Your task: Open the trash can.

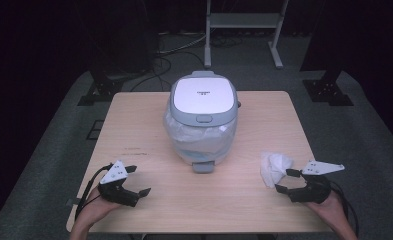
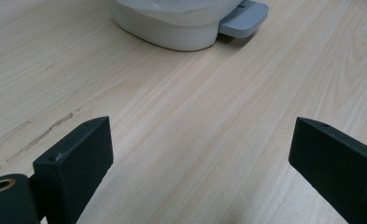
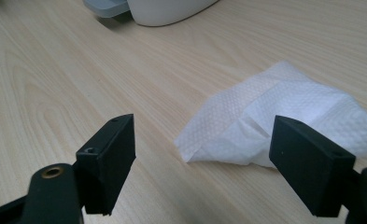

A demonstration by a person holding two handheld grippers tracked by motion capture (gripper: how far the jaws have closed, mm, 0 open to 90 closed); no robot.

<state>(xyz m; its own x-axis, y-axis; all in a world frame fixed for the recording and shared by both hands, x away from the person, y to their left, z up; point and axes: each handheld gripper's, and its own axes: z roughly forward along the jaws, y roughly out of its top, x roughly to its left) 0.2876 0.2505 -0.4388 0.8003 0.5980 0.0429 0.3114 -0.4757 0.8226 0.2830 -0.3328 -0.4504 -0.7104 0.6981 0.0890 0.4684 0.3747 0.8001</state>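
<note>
A small pedal bin (image 1: 202, 117) with a grey-white lid and a plastic liner stands mid-table; its grey foot pedal (image 1: 203, 166) faces me. Its white base (image 2: 172, 28) and pedal (image 2: 244, 17) lie far ahead in the left gripper view. A crumpled white paper tissue (image 1: 274, 166) lies on the table to the bin's right. My right gripper (image 1: 287, 180) is open just before the tissue (image 3: 284, 116), whose near edge lies between the jaws. My left gripper (image 1: 138, 180) is open over bare wood at the front left, nothing between its jaws.
The light wood table (image 1: 134, 125) has bare room left and right of the bin. A metal stand (image 1: 244, 30) and dark equipment bases sit on the grey floor beyond the far edge. Cables trail from both grippers.
</note>
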